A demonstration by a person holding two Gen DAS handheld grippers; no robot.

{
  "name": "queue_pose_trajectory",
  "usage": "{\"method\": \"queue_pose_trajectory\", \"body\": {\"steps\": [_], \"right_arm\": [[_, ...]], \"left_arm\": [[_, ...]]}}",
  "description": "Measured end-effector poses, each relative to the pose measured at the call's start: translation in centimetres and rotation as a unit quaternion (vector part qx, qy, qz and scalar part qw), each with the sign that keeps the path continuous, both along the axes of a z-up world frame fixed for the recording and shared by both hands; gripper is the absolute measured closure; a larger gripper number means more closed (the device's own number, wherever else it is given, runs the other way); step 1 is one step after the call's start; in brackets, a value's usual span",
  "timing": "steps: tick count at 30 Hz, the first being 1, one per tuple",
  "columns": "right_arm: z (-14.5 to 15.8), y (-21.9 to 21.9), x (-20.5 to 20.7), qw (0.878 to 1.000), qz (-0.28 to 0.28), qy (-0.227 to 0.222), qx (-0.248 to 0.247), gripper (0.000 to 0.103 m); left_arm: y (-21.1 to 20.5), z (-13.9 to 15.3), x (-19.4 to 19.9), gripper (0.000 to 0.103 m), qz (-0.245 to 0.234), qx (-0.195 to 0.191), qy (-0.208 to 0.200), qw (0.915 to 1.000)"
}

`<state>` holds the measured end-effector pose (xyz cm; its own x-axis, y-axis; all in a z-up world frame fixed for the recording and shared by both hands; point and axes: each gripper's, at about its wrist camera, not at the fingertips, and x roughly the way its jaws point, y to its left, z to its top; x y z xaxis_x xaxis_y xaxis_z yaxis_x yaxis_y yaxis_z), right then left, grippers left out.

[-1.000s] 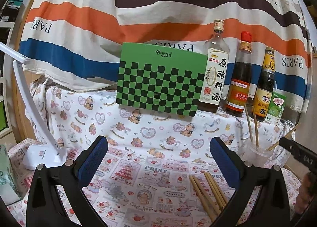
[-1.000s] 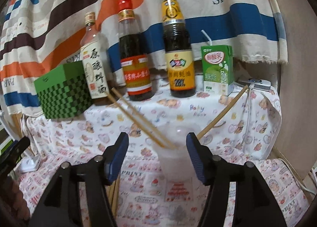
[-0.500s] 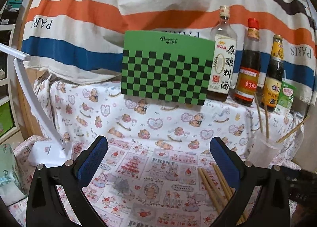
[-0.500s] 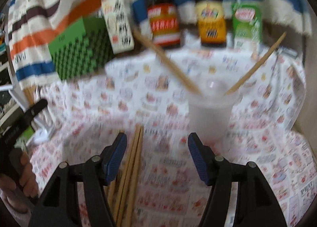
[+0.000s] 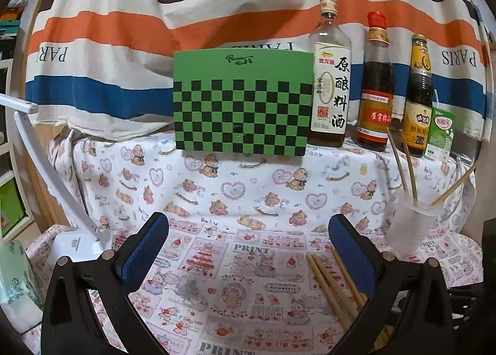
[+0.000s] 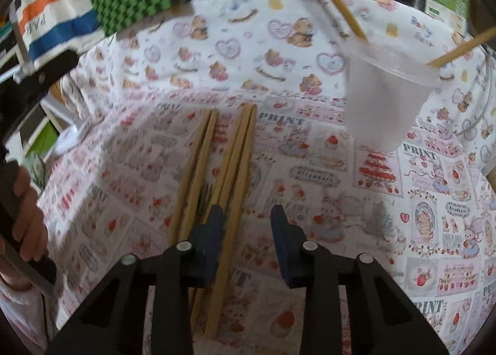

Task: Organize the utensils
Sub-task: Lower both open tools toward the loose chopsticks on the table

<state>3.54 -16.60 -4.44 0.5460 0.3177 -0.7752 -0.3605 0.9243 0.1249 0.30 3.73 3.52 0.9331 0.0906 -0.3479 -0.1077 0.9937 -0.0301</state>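
Observation:
Several wooden chopsticks [image 6: 231,163] lie side by side on the printed cloth; they also show in the left wrist view [image 5: 333,285]. A clear plastic cup [image 6: 386,98] stands to their right with chopsticks leaning in it, and shows in the left wrist view [image 5: 410,225]. My right gripper [image 6: 246,215] is open and low over the near ends of the lying chopsticks; one chopstick runs between its fingers, beside the left finger [image 6: 214,231]. My left gripper [image 5: 248,231] is open and empty, held above the cloth to the left of the chopsticks.
A green checkered box [image 5: 243,101], three sauce bottles [image 5: 373,82] and a green drink carton [image 5: 440,135] stand on the raised back ledge. A white desk lamp [image 5: 77,240] stands at the left. A striped cloth hangs behind.
My right gripper has tilted down and moved left from the cup to the lying chopsticks, and its jaws have narrowed. My left gripper has risen and drifted slightly; its jaws stay wide.

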Motion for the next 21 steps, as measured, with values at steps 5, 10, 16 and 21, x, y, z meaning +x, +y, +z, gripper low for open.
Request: {"method": "queue_pose_trajectory", "body": {"steps": [5, 10, 16, 21], "right_arm": [[-0.2, 0.4, -0.2, 1.0, -0.003, 0.001, -0.026, 0.08], [-0.5, 1.0, -0.6, 0.999, 0.002, -0.005, -0.048, 0.082], [-0.7, 1.0, -0.8, 0.999, -0.008, -0.014, -0.051, 0.096], [-0.1, 0.5, -1.1, 0.999, -0.012, -0.03, -0.016, 0.096]], "left_arm": [[1.4, -0.3, 0.6, 0.001, 0.007, -0.044, 0.019, 0.9988], [2.6, -0.7, 1.0, 0.001, 0.021, -0.071, 0.031, 0.9967], [3.5, -1.3, 1.6, 0.001, 0.033, -0.097, 0.052, 0.9933], [3.5, -1.4, 1.5, 0.001, 0.04, -0.091, 0.053, 0.9937]]}}
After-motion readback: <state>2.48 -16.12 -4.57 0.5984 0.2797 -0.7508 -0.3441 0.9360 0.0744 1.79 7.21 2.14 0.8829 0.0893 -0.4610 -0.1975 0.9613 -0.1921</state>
